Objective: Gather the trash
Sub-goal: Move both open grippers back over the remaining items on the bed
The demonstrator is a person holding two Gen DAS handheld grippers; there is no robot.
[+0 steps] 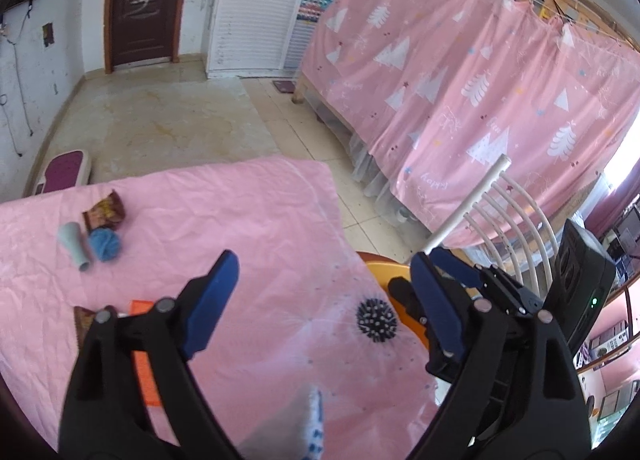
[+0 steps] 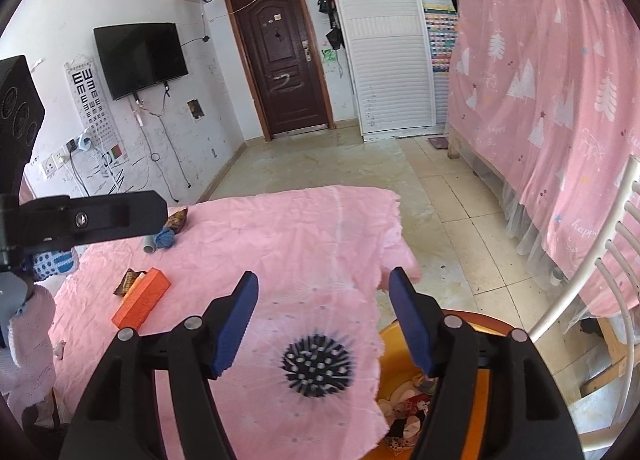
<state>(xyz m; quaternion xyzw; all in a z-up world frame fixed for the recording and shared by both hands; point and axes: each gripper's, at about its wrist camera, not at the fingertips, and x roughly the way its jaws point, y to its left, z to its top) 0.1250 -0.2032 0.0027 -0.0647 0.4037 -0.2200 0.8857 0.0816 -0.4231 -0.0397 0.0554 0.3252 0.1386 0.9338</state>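
My left gripper (image 1: 324, 264) hangs open over the pink tablecloth (image 1: 260, 212) with nothing between its blue pads. My right gripper (image 2: 324, 278) is open too and holds nothing. A black spiky ball (image 2: 318, 366) lies on the cloth beneath it, near the table's right edge, and the left wrist view shows the same ball (image 1: 376, 322). Far left on the cloth are a brown snack wrapper (image 1: 104, 214), a blue yarn ball (image 1: 105, 244) and a pale grey-green cup (image 1: 76, 246) on its side. A second wrapper (image 2: 128, 282) lies beside an orange box (image 2: 142, 298).
An orange basin (image 2: 390, 340) holding crumpled scraps sits below the table's right edge, next to a white chair (image 2: 580, 300). A pink curtained bed (image 2: 560, 120) fills the right side. A white sleeve (image 2: 28, 324) and a blue-dotted white item (image 2: 54, 262) are at the left. Bare tiled floor lies beyond.
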